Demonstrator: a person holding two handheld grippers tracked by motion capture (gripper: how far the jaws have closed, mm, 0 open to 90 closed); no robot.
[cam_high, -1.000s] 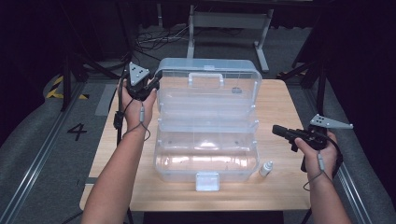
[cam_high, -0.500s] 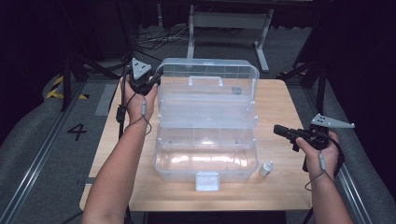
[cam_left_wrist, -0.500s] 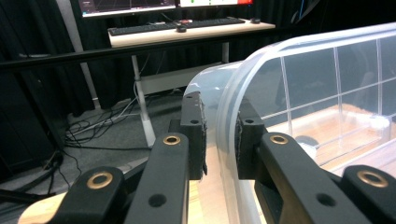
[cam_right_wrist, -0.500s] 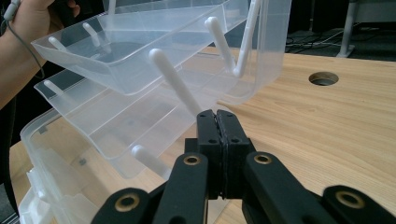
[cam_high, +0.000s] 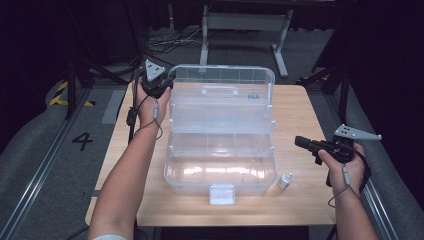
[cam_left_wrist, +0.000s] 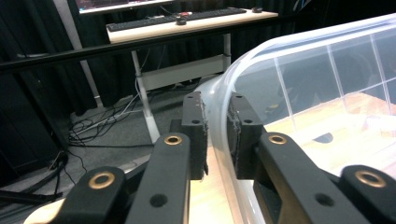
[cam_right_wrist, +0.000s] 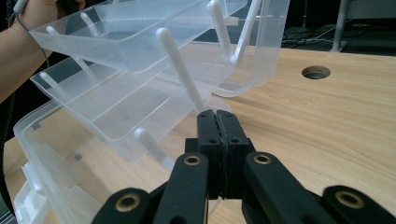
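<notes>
clear plastic organizer box (cam_high: 220, 145) stood open mid-table (cam_high: 300, 200); the left gripper (cam_left_wrist: 217, 126) clamped its lid rim (cam_left_wrist: 219, 112) at the far left corner, while the right gripper (cam_right_wrist: 217, 123), clenched empty, hovered beside the box.

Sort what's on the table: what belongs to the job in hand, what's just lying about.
In the job:
- clear tiered box
- its lid, rim between the left gripper pads
- right gripper, shut, beside the box

Lying about:
- small white bottle

You see a clear, glossy plastic organiser box (cam_high: 220, 130) on a matt, pale wood-grain surface (cam_high: 300, 200), and each hand-held gripper's pads (cam_left_wrist: 196, 126) look matt, rough black
</notes>
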